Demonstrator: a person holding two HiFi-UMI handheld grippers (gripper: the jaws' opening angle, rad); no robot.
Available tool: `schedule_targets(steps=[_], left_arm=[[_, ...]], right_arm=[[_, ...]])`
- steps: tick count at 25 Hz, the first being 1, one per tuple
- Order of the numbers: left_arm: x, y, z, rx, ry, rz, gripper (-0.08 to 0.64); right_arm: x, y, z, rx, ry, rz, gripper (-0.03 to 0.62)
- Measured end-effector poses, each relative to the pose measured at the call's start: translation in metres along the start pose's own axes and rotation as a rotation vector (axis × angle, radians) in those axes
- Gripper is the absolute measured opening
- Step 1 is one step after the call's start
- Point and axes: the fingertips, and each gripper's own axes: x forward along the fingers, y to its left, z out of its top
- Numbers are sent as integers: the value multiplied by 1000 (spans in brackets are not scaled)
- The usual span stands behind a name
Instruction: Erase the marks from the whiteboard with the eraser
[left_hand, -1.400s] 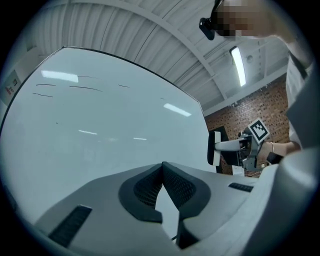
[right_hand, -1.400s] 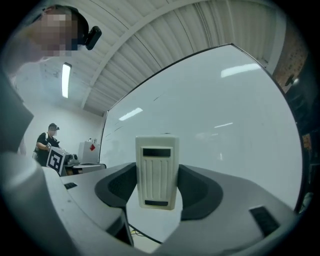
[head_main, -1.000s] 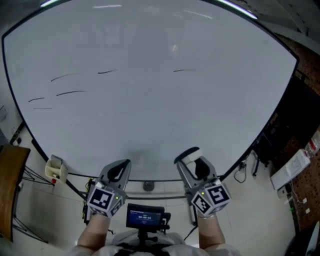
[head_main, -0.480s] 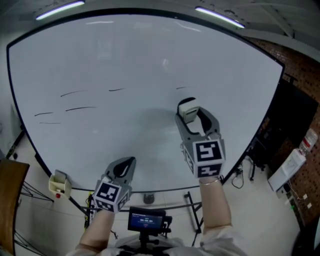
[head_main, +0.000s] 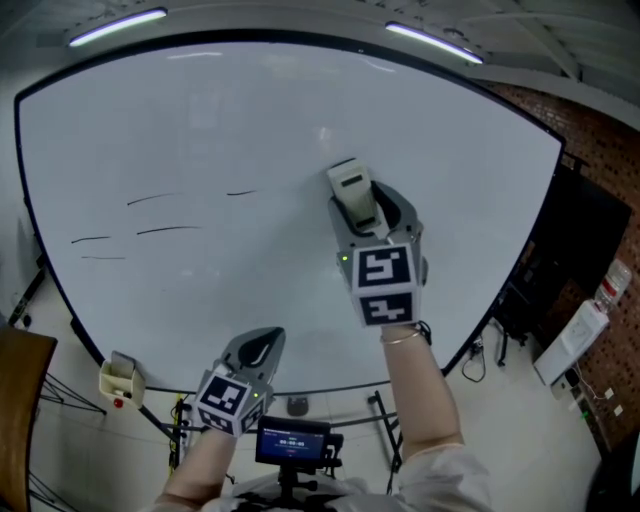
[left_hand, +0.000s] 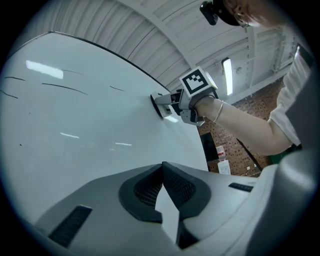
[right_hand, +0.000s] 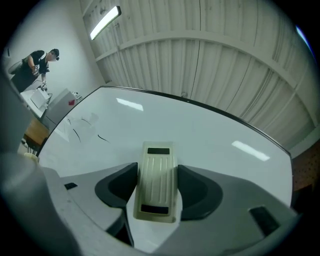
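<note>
The whiteboard (head_main: 200, 120) fills the head view. Several thin black marks (head_main: 168, 230) lie on its left half, with a short mark (head_main: 240, 192) closer to the middle. My right gripper (head_main: 362, 212) is shut on the cream eraser (head_main: 348, 186), which is pressed to the board right of those marks. In the right gripper view the eraser (right_hand: 156, 182) sits between the jaws, and the marks (right_hand: 102, 137) lie to its left. My left gripper (head_main: 255, 350) hangs low near the board's bottom edge, shut and empty. In the left gripper view it is seen again (left_hand: 162, 174), with the eraser (left_hand: 161, 105) on the board.
A small cream holder (head_main: 118, 376) hangs at the board's lower left edge. A brown wooden panel (head_main: 14, 400) stands at far left. A screen device (head_main: 290, 440) sits below my hands. Brick wall and a white box (head_main: 575, 340) are at right. A person (right_hand: 37, 62) stands far off.
My right gripper has risen with the eraser from the board's bottom edge to its middle. The short mark at upper right no longer shows. The left gripper stayed low.
</note>
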Motion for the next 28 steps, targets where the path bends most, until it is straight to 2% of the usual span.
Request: schedule_targets(steps=[5, 9, 13, 17, 22, 25, 28], left_arm=[[0, 2, -1, 8, -1, 4, 8], [6, 7, -2, 24, 0, 15, 8], [14, 10, 1, 52, -8, 15, 8], [18, 7, 3, 45, -13, 17, 8], [21, 2, -2, 51, -3, 0, 8], [20, 1, -1, 43, -1, 2, 8], [19, 2, -2, 42, -1, 11, 8]], right_arm=[[-4, -2, -2, 6, -72, -24, 261], [-3, -9, -3, 72, -92, 9, 261], [-3, -16, -9, 82, -79, 21, 261], [-7, -36, -20, 84, -57, -22, 261], [-19, -94, -49, 121, -18, -145, 261], [-24, -111, -58, 178, -6, -158, 262], [-26, -102, -49, 168, -11, -159, 259]])
